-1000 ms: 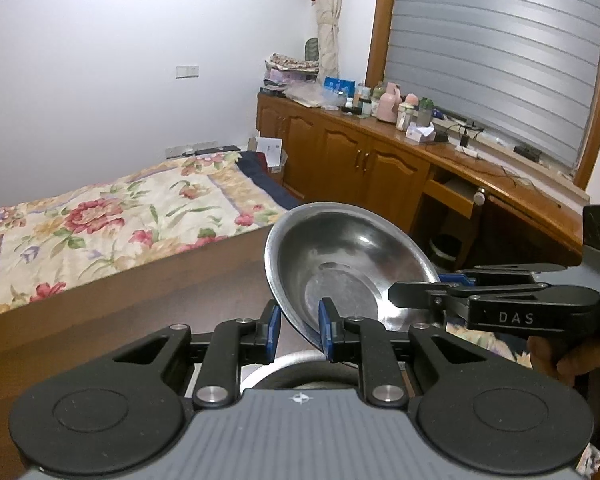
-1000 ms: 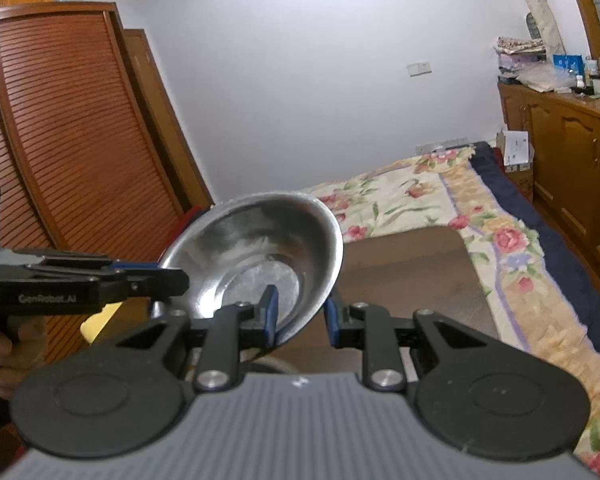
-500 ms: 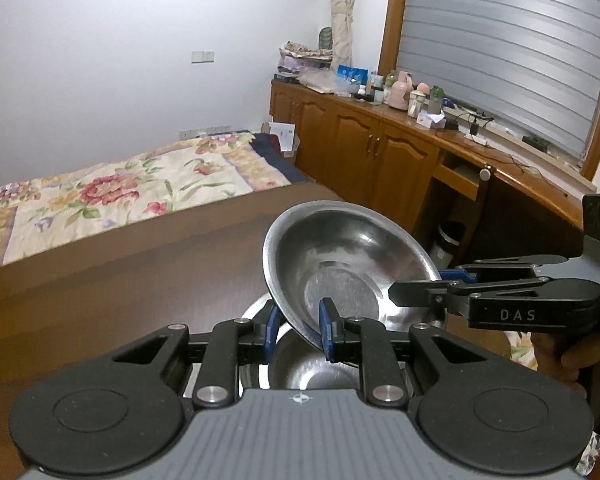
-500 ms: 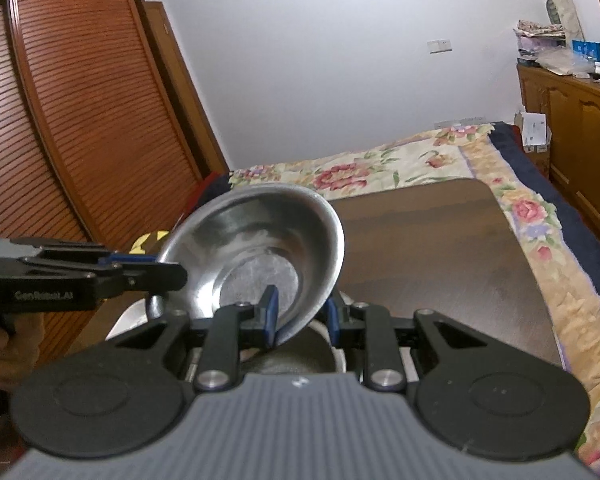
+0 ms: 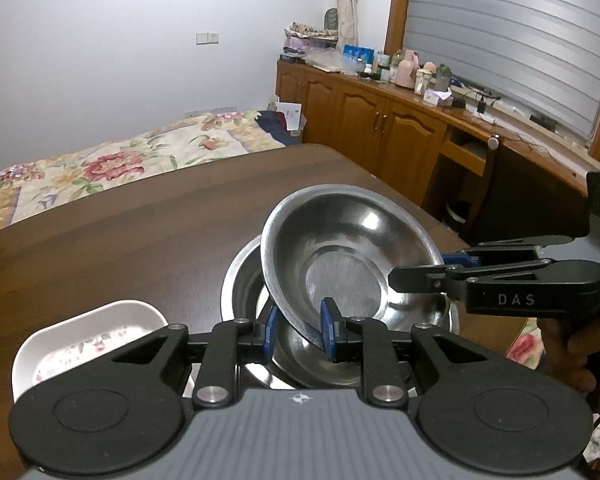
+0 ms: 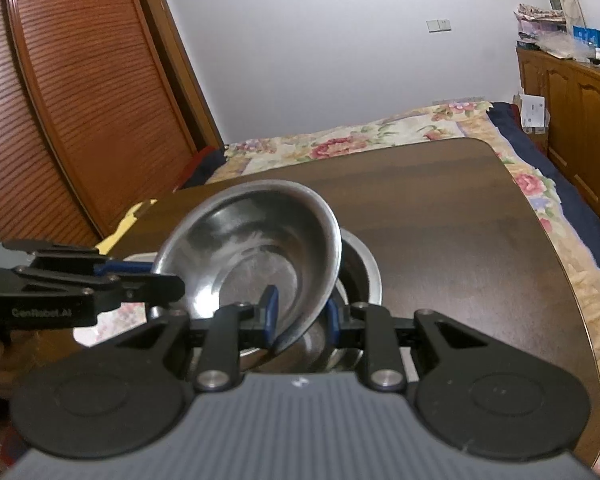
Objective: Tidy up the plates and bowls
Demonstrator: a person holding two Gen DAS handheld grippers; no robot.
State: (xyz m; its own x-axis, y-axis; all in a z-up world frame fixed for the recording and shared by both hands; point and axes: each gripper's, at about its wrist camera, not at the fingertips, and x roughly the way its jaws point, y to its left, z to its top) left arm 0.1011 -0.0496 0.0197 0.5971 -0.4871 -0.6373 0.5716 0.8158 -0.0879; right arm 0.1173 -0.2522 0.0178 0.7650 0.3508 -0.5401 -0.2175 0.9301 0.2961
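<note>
Left claw (image 5: 298, 330) and right claw (image 6: 298, 316) clamp opposite rims | tilted round steel bowl (image 5: 348, 264) directly above matching steel bowl (image 5: 244, 280) on brown surface (image 5: 120, 240)

The steel bowl (image 5: 340, 252) covered most of the lower bowl (image 5: 240, 280) beneath it. The left gripper (image 5: 298, 330) hid the near edge of the white dish (image 5: 80, 336). Bottles on the counter (image 5: 412, 72) were too small to tell apart. The right-hand view was blurred.
</note>
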